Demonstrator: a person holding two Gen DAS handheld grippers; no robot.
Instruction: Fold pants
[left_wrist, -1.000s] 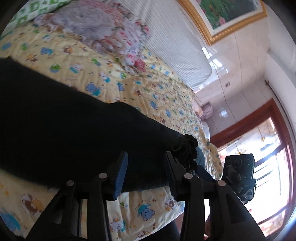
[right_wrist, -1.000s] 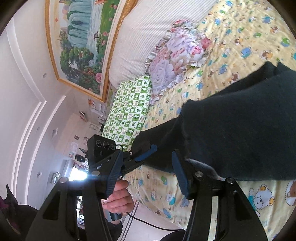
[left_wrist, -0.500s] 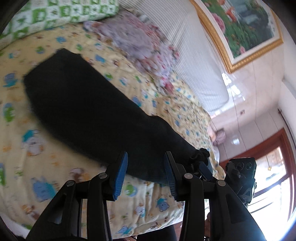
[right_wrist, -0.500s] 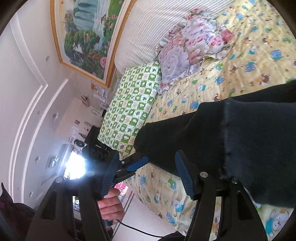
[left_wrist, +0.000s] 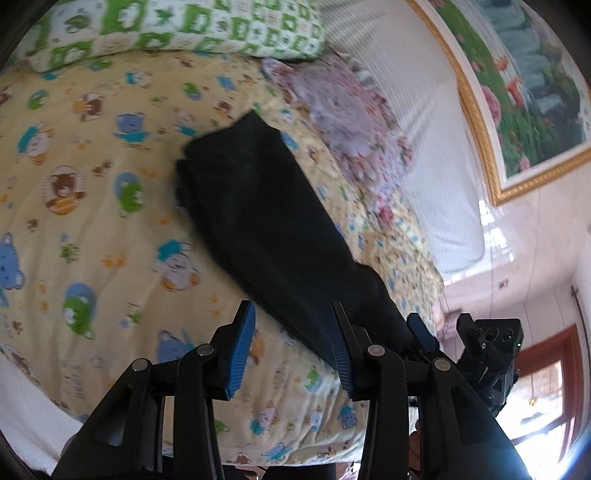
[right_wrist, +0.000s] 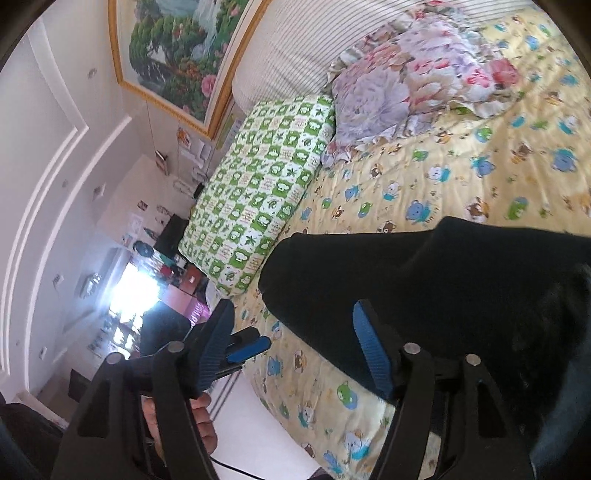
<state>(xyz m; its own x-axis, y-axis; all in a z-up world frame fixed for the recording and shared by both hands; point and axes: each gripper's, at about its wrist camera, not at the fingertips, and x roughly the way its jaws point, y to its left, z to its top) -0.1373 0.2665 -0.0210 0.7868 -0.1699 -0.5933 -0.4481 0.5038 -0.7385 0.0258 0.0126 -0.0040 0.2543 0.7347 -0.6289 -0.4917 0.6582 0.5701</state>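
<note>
Dark pants (left_wrist: 280, 229) lie folded lengthwise in a long strip on the yellow cartoon-print bedsheet (left_wrist: 92, 221). My left gripper (left_wrist: 291, 350) is open and empty, above the sheet just short of the strip's near end. In the right wrist view the pants (right_wrist: 443, 284) fill the right side, and my right gripper (right_wrist: 295, 347) is open and empty above the bed's near edge, its right finger in front of the cloth. The other gripper (right_wrist: 243, 347) shows at lower left there, held by a hand.
A green checkered pillow (right_wrist: 258, 192) and a floral pillow (right_wrist: 406, 85) lie at the head of the bed against a striped headboard (left_wrist: 406, 110). A framed painting (left_wrist: 524, 81) hangs above. The bed edge and floor (right_wrist: 258, 435) are close below.
Both grippers have pulled back and risen from the pants. The pants look smaller and farther off in the left wrist view. Both stay open.
</note>
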